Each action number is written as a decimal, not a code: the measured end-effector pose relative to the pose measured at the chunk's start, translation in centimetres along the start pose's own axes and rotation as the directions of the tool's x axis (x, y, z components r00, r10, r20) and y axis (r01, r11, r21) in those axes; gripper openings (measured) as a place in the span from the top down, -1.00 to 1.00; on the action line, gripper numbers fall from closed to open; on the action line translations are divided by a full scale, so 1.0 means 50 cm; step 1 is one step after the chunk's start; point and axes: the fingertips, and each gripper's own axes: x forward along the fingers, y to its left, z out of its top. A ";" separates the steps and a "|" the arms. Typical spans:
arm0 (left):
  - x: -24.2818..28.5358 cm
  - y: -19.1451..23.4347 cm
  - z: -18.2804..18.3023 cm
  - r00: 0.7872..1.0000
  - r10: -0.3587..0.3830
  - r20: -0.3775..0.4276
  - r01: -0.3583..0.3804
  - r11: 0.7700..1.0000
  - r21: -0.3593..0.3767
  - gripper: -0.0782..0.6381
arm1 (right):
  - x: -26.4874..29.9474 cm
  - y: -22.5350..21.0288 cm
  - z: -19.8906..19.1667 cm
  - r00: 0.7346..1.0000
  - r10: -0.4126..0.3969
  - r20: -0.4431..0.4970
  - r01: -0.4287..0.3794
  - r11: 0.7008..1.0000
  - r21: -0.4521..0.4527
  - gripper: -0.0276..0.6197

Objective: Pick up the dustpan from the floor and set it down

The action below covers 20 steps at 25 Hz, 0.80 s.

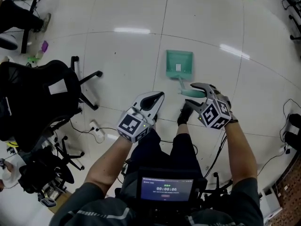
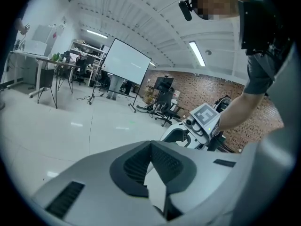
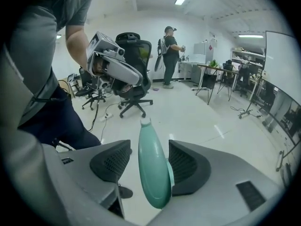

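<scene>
chair [image 1: 37, 93]: far left on the floor, well apart from the work. No concern for you.
left gripper [image 1: 159, 97]: pads pressed together at the tips, nothing between them. It hangs idle above your left knee; keep it there, out of the lift path.
dustpan [image 1: 179, 63]: teal. Pan appears to lie flat on the white floor ahead of your feet, label side up, handle [image 3: 153, 168] running back toward you and into the right tool.
right gripper [image 1: 192, 94]: jaws spread a little wider than the handle and standing either side of it. Handle looks to rest against one pad, with a thin gap at the other. Judged not yet pinched.
step in hand: closing on the handle, ahead of the lift.
how to do it well: centre the handle between the pads before you squeeze. It is rounded and smooth, so an off-centre pinch will likely roll it. Grip deep on the ribbed pad faces, not at the tips.
lift: the pan hangs off one end, so expect it to droop. Raise it slowly and keep your wrist level.
risk: your foot [image 1: 185, 114] is just beside the tool. Pull up, not back.
set-down: pan edge first, then open.
</scene>
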 end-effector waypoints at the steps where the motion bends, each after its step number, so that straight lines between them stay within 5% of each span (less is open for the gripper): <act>1: 0.000 -0.001 -0.003 1.000 -0.004 0.000 0.004 1.000 0.001 0.71 | 0.005 0.000 0.000 1.000 -0.001 0.002 0.001 1.000 -0.003 0.12; 6: -0.003 0.000 -0.017 1.000 -0.004 -0.009 0.004 1.000 0.000 0.71 | 0.026 0.004 -0.002 1.000 -0.012 0.010 0.012 0.999 -0.030 0.44; 12: -0.039 -0.003 0.035 1.000 0.008 0.022 -0.008 1.000 0.014 0.71 | 0.010 -0.007 0.036 0.998 -0.032 0.046 0.032 0.999 0.006 0.46; 20: -0.212 -0.064 0.289 0.987 0.006 0.162 -0.010 1.000 0.026 0.71 | -0.216 0.029 0.309 0.980 -0.056 0.191 0.042 0.996 0.073 0.47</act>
